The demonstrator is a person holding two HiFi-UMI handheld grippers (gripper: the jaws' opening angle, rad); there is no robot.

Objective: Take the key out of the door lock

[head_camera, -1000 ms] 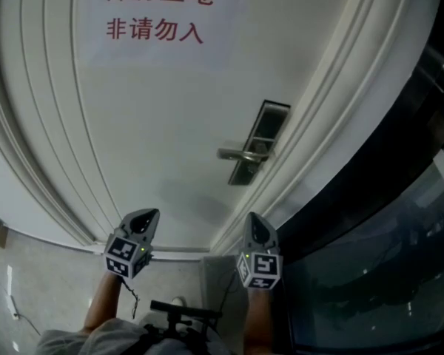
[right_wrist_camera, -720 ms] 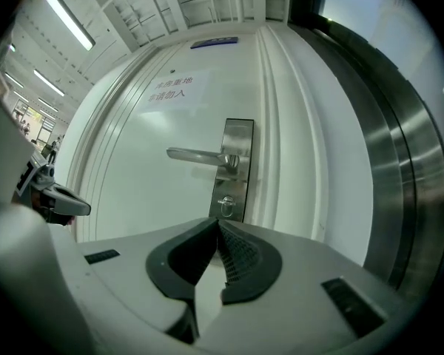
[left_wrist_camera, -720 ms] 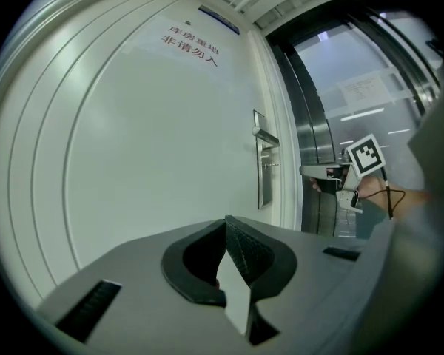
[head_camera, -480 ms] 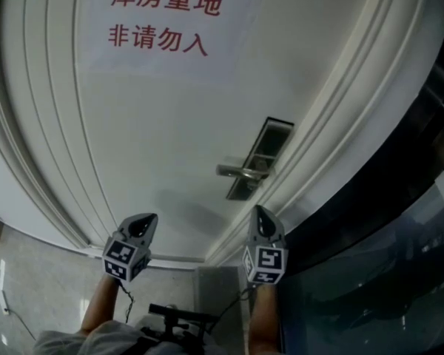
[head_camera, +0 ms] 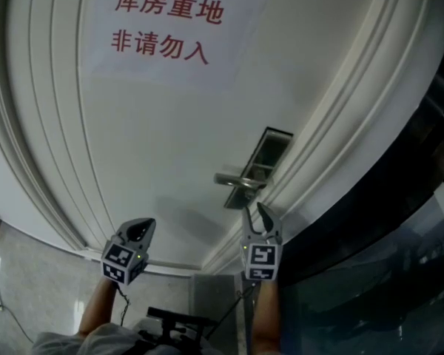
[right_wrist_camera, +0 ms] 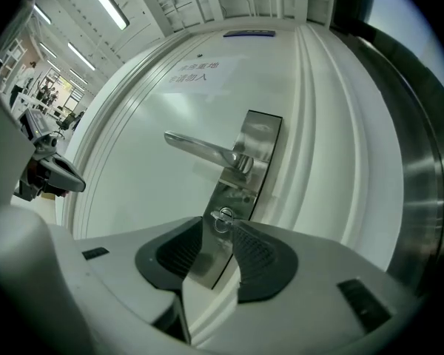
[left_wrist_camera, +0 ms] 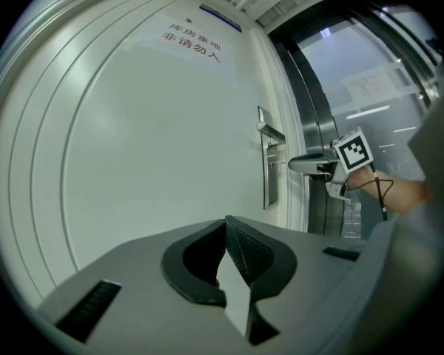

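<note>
A steel lock plate [right_wrist_camera: 259,143] with a lever handle [right_wrist_camera: 203,151] sits on the white door. A small silver key [right_wrist_camera: 222,217] sticks out of the plate below the handle. My right gripper [right_wrist_camera: 218,235] is right in front of it and its jaws are opening. The key's head lies just beyond the fingertips and the pads are not touching it. In the head view the right gripper [head_camera: 254,217] points up at the lock plate [head_camera: 265,157] just under the handle [head_camera: 233,180]. My left gripper [head_camera: 137,228] hangs lower left, shut and empty, away from the door hardware.
A paper notice with red characters [head_camera: 166,24] is stuck on the door above. Ribbed white door frame mouldings [head_camera: 333,117] run beside the lock. A dark glass panel with a metal frame [head_camera: 385,257] stands to the right.
My right gripper has risen toward the lock plate and its jaws have gone from shut to open. The left gripper has stayed low and shut.
</note>
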